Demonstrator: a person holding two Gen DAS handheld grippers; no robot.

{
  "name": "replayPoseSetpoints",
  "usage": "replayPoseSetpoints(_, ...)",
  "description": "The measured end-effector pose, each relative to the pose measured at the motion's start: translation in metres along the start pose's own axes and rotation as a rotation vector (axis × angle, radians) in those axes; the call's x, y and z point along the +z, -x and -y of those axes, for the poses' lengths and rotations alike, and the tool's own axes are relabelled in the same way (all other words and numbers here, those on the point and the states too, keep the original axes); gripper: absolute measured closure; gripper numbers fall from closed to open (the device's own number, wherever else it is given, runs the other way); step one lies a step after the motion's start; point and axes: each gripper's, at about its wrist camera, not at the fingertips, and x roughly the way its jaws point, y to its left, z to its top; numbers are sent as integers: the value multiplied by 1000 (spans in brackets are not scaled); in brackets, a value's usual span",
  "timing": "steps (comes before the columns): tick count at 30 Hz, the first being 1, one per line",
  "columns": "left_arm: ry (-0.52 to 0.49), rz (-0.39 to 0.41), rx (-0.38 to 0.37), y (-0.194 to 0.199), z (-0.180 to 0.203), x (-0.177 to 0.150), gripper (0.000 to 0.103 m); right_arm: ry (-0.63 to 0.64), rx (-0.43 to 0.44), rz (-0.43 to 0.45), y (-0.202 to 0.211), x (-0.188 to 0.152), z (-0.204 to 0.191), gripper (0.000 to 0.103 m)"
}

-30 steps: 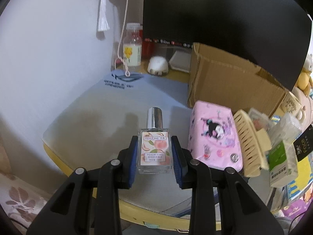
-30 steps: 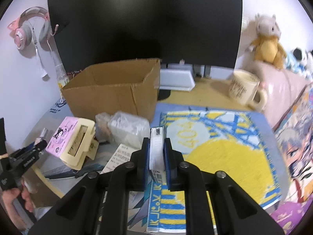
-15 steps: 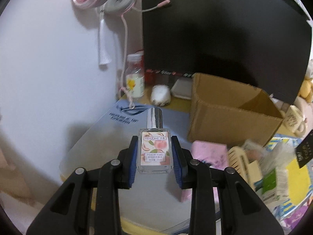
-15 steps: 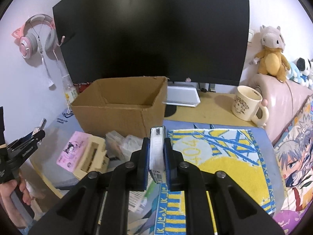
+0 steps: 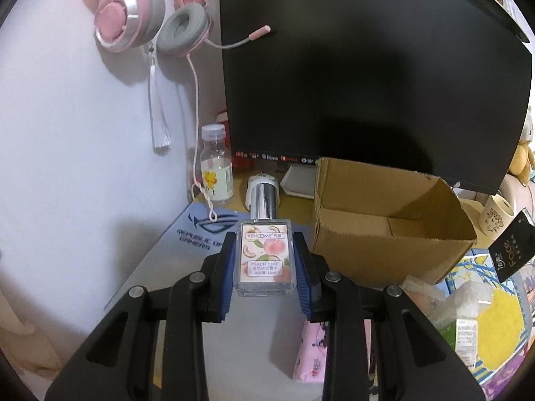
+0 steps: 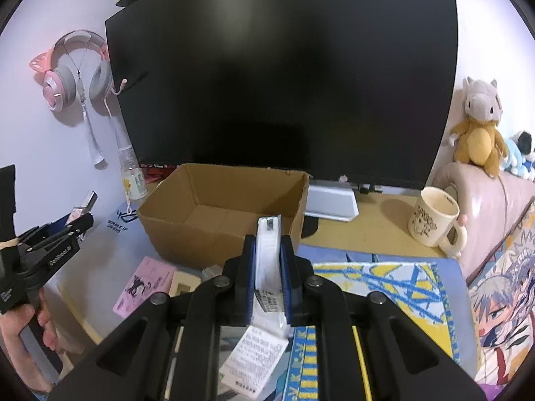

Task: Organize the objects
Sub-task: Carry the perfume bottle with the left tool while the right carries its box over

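Well, one box [image 6: 220, 214] stands open-topped, its inside bare. Left of its near wall, the left gripper [image 5: 264, 260] clamps one perfume bottle [image 5: 264, 254]; before it, the right gripper [image 6: 267, 267] pinches one white packet [image 6: 267, 250].

Both grippers rose above the desk. The left gripper [image 5: 264, 260] lifted the perfume bottle [image 5: 264, 254] level with the cardboard box [image 5: 384, 230]; the right gripper [image 6: 267, 274] carried its white packet [image 6: 268, 257] toward the box's rim.

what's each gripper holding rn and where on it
Left gripper clamps the peach perfume bottle by its glass sides. Right gripper pinches a thin white packet by its flat faces.
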Motion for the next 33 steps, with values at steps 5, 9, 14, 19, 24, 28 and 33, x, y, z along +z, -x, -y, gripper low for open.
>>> replayPoseSetpoints(5,-15,3,-6,-8,3,17,73,2,19,-5,-11,14,-4,88)
replayPoseSetpoints(9,-27,7,-9,-15,10,28,73,5,31,-5,-20,24,-6,88)
replayPoseSetpoints(14,-13,23,-59,-20,17,42,73,10,48,-3,-32,36,-11,88)
replayPoseSetpoints(19,11,68,-91,-22,23,48,73,25,52,24,-39,45,-17,88)
replayPoseSetpoints(24,-5,84,-147,-32,35,49,73,21,72,54,-47,50,-20,88)
replayPoseSetpoints(28,5,92,-171,-39,42,48,73,31,57,103,-51,50,-21,88)
replayPoseSetpoints(33,10,102,-174,-48,46,45,73,23,62,71,-66,51,-20,88)
